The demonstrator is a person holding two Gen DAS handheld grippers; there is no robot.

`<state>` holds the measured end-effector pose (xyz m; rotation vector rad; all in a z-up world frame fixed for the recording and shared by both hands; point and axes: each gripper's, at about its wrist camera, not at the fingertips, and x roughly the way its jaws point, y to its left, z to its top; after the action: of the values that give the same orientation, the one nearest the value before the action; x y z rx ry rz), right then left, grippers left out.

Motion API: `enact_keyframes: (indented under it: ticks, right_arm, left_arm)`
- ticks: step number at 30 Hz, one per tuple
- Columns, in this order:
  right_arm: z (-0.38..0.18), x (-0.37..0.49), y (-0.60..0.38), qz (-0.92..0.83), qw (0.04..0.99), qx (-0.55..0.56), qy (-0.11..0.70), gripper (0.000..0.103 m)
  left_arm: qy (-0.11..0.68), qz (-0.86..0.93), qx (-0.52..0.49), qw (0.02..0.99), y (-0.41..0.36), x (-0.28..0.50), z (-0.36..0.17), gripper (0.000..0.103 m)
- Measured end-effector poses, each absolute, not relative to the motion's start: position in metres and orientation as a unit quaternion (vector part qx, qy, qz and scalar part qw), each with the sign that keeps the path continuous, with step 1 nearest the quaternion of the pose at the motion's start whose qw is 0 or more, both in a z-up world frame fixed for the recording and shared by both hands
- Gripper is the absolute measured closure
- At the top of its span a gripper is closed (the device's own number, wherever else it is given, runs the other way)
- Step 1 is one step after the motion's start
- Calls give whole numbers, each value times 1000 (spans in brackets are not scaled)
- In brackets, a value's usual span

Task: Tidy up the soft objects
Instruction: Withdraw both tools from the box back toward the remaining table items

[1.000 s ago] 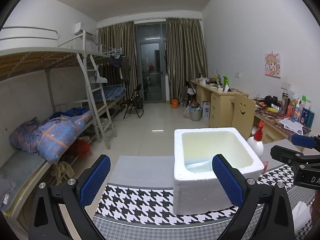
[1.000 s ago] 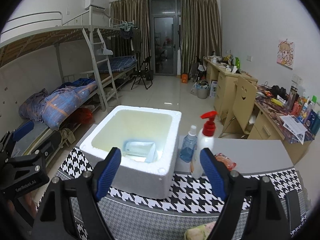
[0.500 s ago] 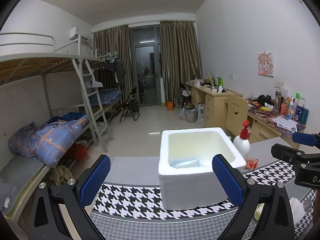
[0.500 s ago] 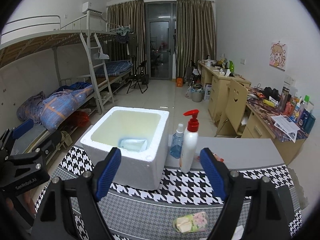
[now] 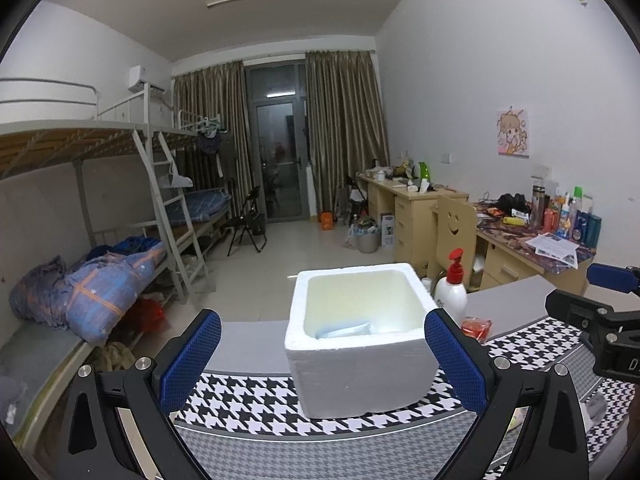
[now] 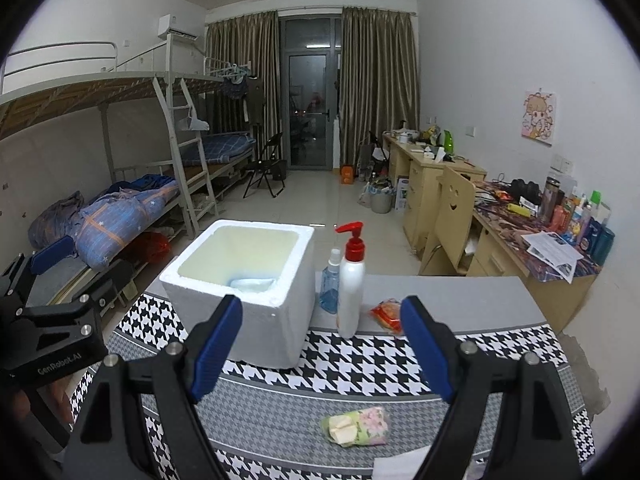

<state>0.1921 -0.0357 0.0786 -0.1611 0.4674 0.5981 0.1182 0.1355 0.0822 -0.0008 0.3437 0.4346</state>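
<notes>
A white foam box [image 5: 362,336] [image 6: 244,292] stands on the houndstooth cloth, with a pale blue soft pack [image 6: 253,283] [image 5: 344,330] lying inside. A floral soft pack [image 6: 357,426] lies on the cloth in front of my right gripper [image 6: 322,344], which is open and empty above the table. An orange-red soft packet [image 6: 387,314] [image 5: 476,326] lies right of the box. My left gripper [image 5: 322,364] is open and empty, back from the box.
A white pump bottle with red top [image 6: 351,284] and a small blue spray bottle [image 6: 330,284] stand right of the box. A white item [image 6: 404,466] lies at the front edge. Bunk beds stand left, desks and a chair right.
Both grippers have pulled back and up from the foam box, so more of the table and the floral pack have come into view. Both stay open.
</notes>
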Motion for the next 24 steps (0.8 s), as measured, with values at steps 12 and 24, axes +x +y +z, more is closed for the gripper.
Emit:
enact_keyframes:
  ticks: [12, 24]
  right_arm:
    - [77, 177, -69, 271, 934, -80, 217, 18]
    - [71, 165, -100, 244, 944, -74, 210, 18]
  left_arm:
    - [158, 182, 7, 970, 104, 110, 88, 1]
    - [160, 149, 4, 976, 80, 112, 82, 1]
